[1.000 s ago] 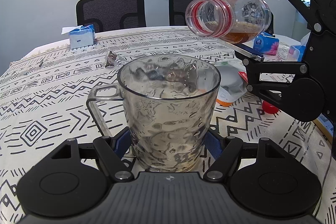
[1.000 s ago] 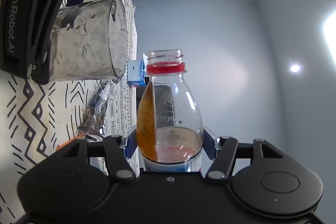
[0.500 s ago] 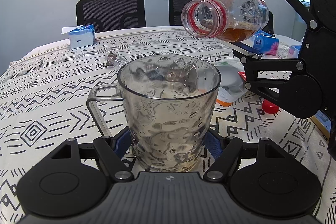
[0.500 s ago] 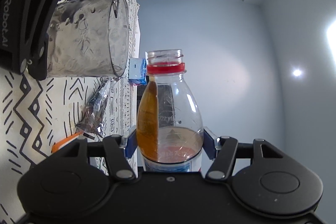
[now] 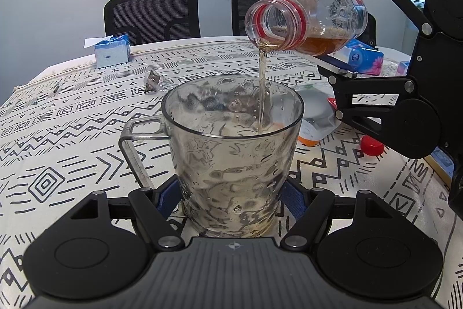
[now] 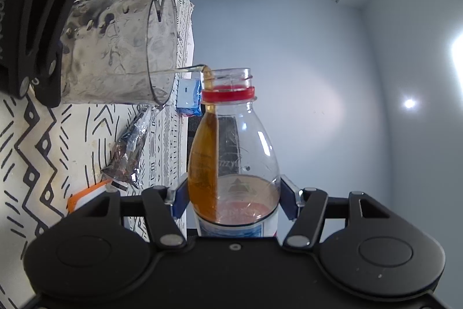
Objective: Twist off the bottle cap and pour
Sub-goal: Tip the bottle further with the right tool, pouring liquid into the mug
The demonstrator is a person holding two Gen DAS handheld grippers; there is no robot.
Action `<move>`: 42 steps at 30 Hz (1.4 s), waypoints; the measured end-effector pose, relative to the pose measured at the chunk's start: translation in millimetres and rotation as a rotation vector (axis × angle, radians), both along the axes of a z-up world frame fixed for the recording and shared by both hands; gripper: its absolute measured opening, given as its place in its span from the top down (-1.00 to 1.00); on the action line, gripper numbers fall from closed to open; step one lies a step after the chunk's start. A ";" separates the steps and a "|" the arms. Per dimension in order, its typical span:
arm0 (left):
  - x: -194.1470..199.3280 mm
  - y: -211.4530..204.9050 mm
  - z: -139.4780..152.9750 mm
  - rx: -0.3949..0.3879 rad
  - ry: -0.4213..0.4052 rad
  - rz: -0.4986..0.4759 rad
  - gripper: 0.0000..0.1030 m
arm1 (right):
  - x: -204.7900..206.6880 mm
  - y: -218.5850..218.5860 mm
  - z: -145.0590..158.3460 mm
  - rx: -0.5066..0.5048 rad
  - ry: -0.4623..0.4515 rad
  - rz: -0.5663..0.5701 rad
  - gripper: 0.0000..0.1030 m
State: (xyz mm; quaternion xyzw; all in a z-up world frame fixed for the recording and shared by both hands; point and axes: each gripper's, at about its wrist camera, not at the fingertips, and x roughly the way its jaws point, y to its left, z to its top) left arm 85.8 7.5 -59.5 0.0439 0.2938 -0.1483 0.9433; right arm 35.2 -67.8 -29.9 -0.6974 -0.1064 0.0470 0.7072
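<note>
My left gripper (image 5: 233, 193) is shut on a clear glass mug (image 5: 231, 152) with a handle on its left, standing on the patterned tablecloth. My right gripper (image 6: 234, 194) is shut on an open plastic bottle (image 6: 231, 152) with a red neck ring, holding amber liquid. The bottle (image 5: 306, 19) lies tilted on its side above the mug's right rim, mouth toward me. A thin amber stream (image 5: 262, 89) falls from its mouth into the mug. The mug also shows in the right wrist view (image 6: 115, 48). The red cap (image 5: 371, 145) lies on the table to the right.
A blue tissue box (image 5: 111, 51), a crumpled clear wrapper (image 5: 154, 80), a white and orange pouch (image 5: 315, 118) and a blue floral pack (image 5: 366, 58) lie on the round table (image 5: 58, 135). Two black chairs (image 5: 153, 15) stand behind it.
The bottle has tipped further and moved left over the mug. Amber liquid now runs from its mouth into the mug. The left gripper and mug have stayed still.
</note>
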 end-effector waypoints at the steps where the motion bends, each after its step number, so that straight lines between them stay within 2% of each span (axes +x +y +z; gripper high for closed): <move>1: 0.0 0.0 0.0 0.000 0.000 0.000 -0.37 | -3.4 -1.4 -0.7 -0.002 -0.002 -0.001 -0.26; 8: 0.0 -0.1 -0.2 0.001 -0.001 0.000 -0.37 | 12.0 -5.9 -11.8 -0.007 0.005 -0.002 -0.26; 15: -0.5 -0.7 0.0 0.002 -0.001 -0.004 -0.37 | 5.4 -11.9 -15.7 -0.017 0.002 -0.003 -0.26; 21: -0.9 -1.5 0.0 0.006 -0.003 -0.007 -0.37 | 26.4 -11.7 -25.9 -0.018 0.001 -0.009 -0.26; 29: 0.5 -1.4 0.1 0.007 -0.002 -0.007 -0.37 | 15.9 -18.2 -24.6 -0.023 -0.005 -0.010 -0.26; 42: -0.5 -2.0 -0.6 0.011 -0.004 -0.009 -0.37 | 31.5 -8.8 -30.3 -0.033 -0.008 -0.006 -0.26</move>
